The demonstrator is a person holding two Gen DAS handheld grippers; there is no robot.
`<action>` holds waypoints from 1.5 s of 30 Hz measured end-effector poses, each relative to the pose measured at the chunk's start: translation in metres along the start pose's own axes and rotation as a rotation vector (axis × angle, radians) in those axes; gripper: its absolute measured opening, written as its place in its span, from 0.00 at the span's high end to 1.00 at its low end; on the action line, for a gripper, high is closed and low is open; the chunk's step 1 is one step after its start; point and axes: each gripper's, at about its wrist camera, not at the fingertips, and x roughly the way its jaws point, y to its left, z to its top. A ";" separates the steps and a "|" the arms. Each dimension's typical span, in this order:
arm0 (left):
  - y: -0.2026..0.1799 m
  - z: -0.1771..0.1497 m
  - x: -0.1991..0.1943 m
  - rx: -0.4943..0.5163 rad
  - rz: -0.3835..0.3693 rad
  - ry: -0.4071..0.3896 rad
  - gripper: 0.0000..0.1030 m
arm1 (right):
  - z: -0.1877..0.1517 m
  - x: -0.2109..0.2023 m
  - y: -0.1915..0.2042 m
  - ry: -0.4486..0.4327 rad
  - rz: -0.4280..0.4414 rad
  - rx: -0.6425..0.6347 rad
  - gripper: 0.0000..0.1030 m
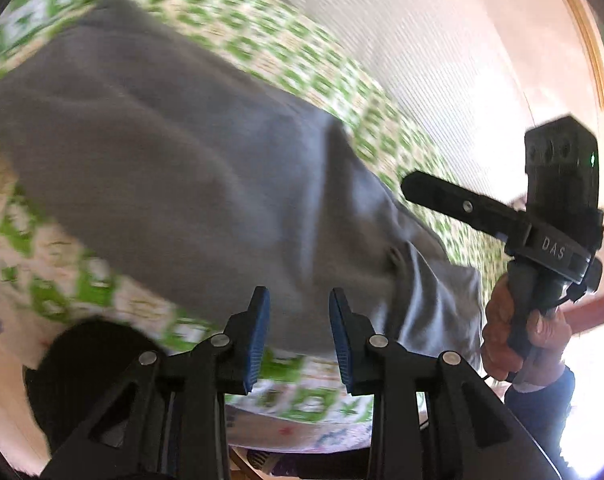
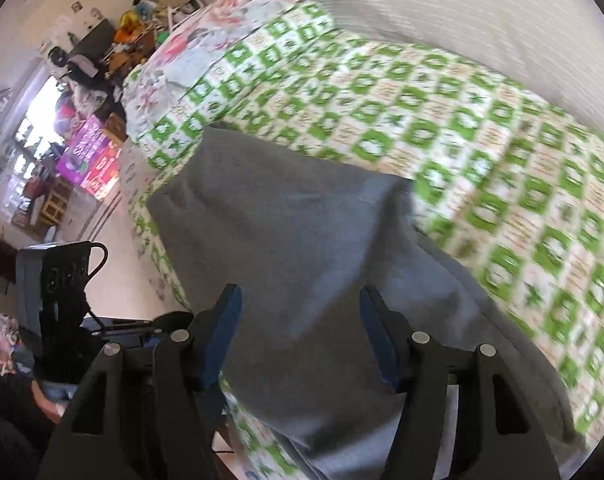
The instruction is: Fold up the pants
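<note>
Grey pants point(image 1: 181, 160) lie spread over a bed with a green-and-white checked cover point(image 1: 322, 72). My left gripper point(image 1: 299, 300) hovers above the near edge of the cloth, its blue pads apart with nothing pinched between them. In the right wrist view the same pants point(image 2: 281, 220) run away from me, one folded edge along the right. My right gripper point(image 2: 299, 296) stands wide open over them, holding nothing. A hand point(image 1: 518, 332) grips the right tool's handle at the pants' right end.
The checked cover point(image 2: 462, 120) stretches to the right, with a floral pillow point(image 2: 221, 24) at its far end. A white ribbed surface point(image 2: 442, 4) lies beyond the bed. To the left the floor point(image 2: 113, 240) and cluttered shelves point(image 2: 89, 152) show. A dark round object point(image 1: 89, 364) sits low left.
</note>
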 end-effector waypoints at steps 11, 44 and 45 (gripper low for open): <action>0.073 0.014 -0.041 -0.213 0.007 -0.140 0.63 | 0.057 0.061 0.040 0.084 0.079 -0.065 0.39; 0.173 0.057 -0.061 -0.534 0.089 -0.287 0.42 | 0.194 0.209 0.108 0.248 0.162 -0.217 0.39; 0.173 0.058 -0.060 -0.533 0.094 -0.289 0.40 | 0.195 0.211 0.108 0.252 0.162 -0.217 0.39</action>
